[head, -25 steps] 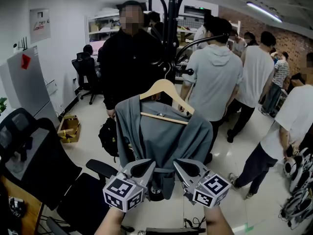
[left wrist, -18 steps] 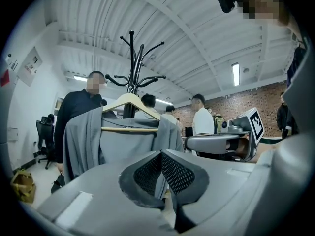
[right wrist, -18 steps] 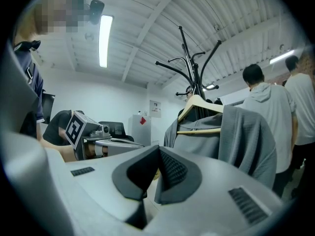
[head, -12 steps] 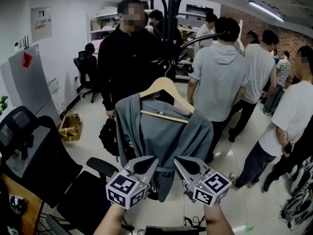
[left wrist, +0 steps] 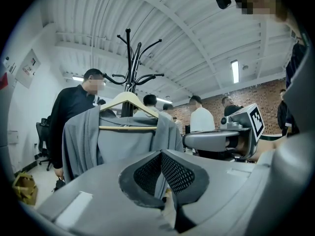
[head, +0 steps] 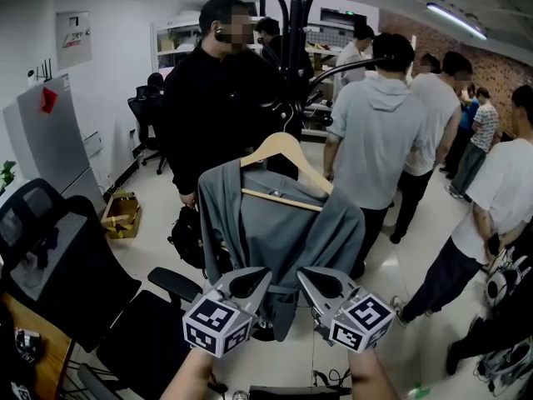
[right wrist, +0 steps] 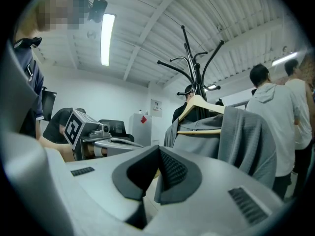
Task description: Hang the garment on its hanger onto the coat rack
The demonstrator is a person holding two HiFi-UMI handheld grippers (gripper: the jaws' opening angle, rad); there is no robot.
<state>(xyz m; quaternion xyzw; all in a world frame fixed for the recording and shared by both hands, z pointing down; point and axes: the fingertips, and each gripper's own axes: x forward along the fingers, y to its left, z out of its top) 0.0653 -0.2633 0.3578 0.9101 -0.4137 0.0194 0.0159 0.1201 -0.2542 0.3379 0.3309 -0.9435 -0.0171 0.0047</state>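
The grey garment (head: 279, 232) hangs on a wooden hanger (head: 286, 152) directly in front of the pole of the black coat rack (head: 296, 23). It falls from shoulder level down toward the rack's foot. The hanger's hook is lost against the dark pole, so which arm of the rack carries it cannot be told. The garment is draped open, with the hanger's crossbar showing across its inner panel, and neither gripper touches it.

The left gripper (head: 260, 275) and right gripper (head: 305, 275) are held side by side, level, on the near side of the rack, in front of the garment's lower hem. In the left gripper view the jaws are closed pad to pad with nothing between them (left wrist: 160, 154). The right gripper view shows the same, jaws together and empty (right wrist: 158, 149).

Behind the rack and to its left stands a person in black (head: 212, 115). To its right a person in a grey hoodie (head: 375, 132) faces away, with more people beyond. A black bag (head: 185, 233) lies on the floor left of the rack's base, with a cardboard box (head: 119, 217) further left. A black office chair (head: 50, 257) stands nearest the camera on that side.
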